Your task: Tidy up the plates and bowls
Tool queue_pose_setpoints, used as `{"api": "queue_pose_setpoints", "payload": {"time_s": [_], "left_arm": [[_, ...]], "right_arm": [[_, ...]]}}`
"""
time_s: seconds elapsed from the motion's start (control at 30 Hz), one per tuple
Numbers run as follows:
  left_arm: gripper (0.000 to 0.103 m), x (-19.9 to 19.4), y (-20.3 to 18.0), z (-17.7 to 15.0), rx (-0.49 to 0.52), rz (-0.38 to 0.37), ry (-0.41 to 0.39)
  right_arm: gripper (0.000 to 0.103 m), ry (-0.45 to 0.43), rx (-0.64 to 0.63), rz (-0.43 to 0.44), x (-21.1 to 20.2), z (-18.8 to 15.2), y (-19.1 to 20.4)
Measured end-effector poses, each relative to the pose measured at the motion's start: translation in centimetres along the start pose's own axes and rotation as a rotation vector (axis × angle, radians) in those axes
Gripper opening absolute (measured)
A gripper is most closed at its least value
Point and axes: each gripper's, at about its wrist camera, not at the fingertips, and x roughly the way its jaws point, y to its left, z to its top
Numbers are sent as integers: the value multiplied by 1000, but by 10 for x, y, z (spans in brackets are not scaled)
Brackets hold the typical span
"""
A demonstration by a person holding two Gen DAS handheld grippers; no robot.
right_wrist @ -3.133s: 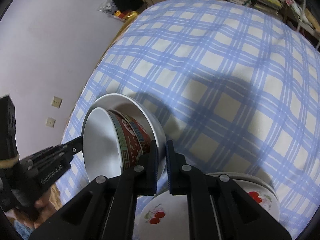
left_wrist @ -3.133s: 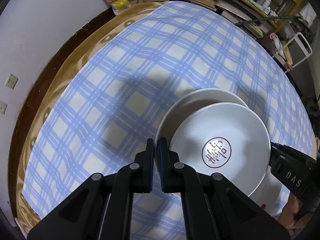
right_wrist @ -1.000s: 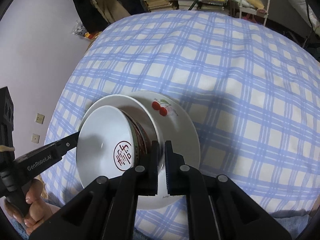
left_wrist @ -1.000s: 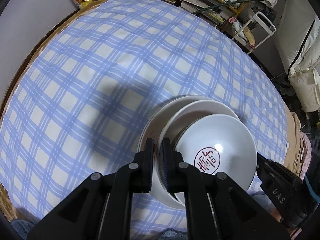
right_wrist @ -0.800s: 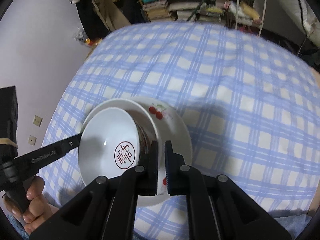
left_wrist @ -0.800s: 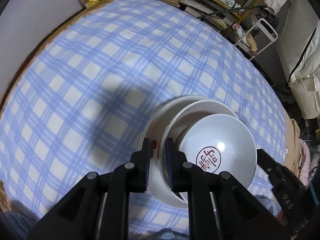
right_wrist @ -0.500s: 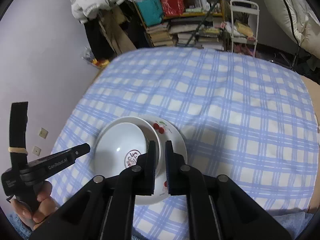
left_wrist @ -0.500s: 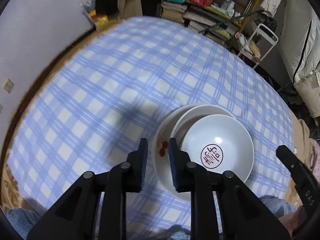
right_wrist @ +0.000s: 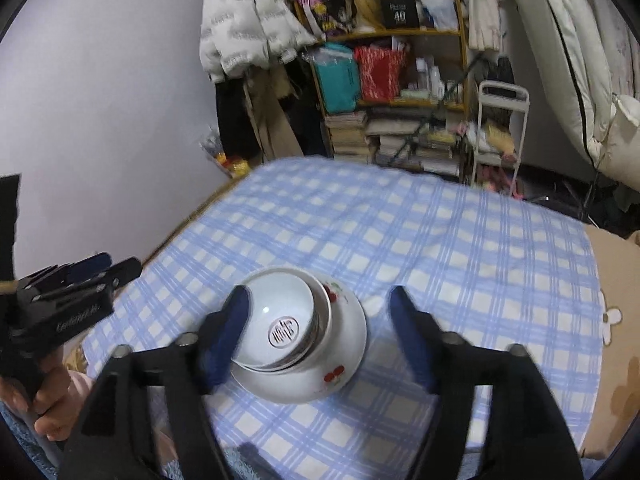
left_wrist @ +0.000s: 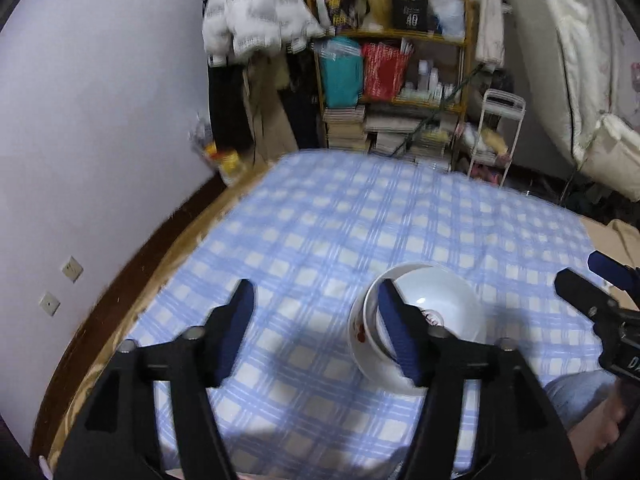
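Note:
A white bowl with a red seal mark (right_wrist: 283, 330) sits nested in a second bowl (right_wrist: 322, 326) on a white plate with red cherries (right_wrist: 344, 360), on the blue checked cloth. The stack also shows in the left wrist view, bowl (left_wrist: 436, 310) on plate (left_wrist: 360, 344). My left gripper (left_wrist: 316, 312) is open and empty, raised above the cloth to the left of the stack. My right gripper (right_wrist: 320, 312) is open and empty, raised over the stack. Each gripper shows in the other's view, left (right_wrist: 100, 268) and right (left_wrist: 580, 284).
The blue checked cloth (right_wrist: 460, 248) covers a bed beside a white wall (left_wrist: 100, 120). A cluttered shelf with books and bags (right_wrist: 392, 92) and a white rack (right_wrist: 500, 136) stand beyond the far edge. A hand (right_wrist: 52, 396) holds the left gripper.
Both grippers have let go of the stack, opened wide and pulled up and back. The nested bowls and cherry plate stay on the cloth.

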Motion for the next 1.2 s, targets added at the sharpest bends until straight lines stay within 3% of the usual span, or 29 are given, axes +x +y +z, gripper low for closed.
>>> {"api": "queue_pose_setpoints", "payload": {"time_s": [0.03,0.17,0.33,0.57,1.2], "left_arm": [[76,-10,1,-2,-6,2,-36],[93,-41,2,-9,-23,51,-158],[95,-53,9,-18,-72,78,-199],[100,-63,12,-34,-63,159,-313],[100,-40,8,-40,-47,164,-259]], "right_arm": [[103,-19,-10,-3,-4,-1,1],[103,-135,-63,-45,-24,-5,6],[103,-254,-79,-96,-43,-9,8],[103,-292,-92,-139,-46,-11,5],[103,-273,-81,-157,-31,-14,-3]]}}
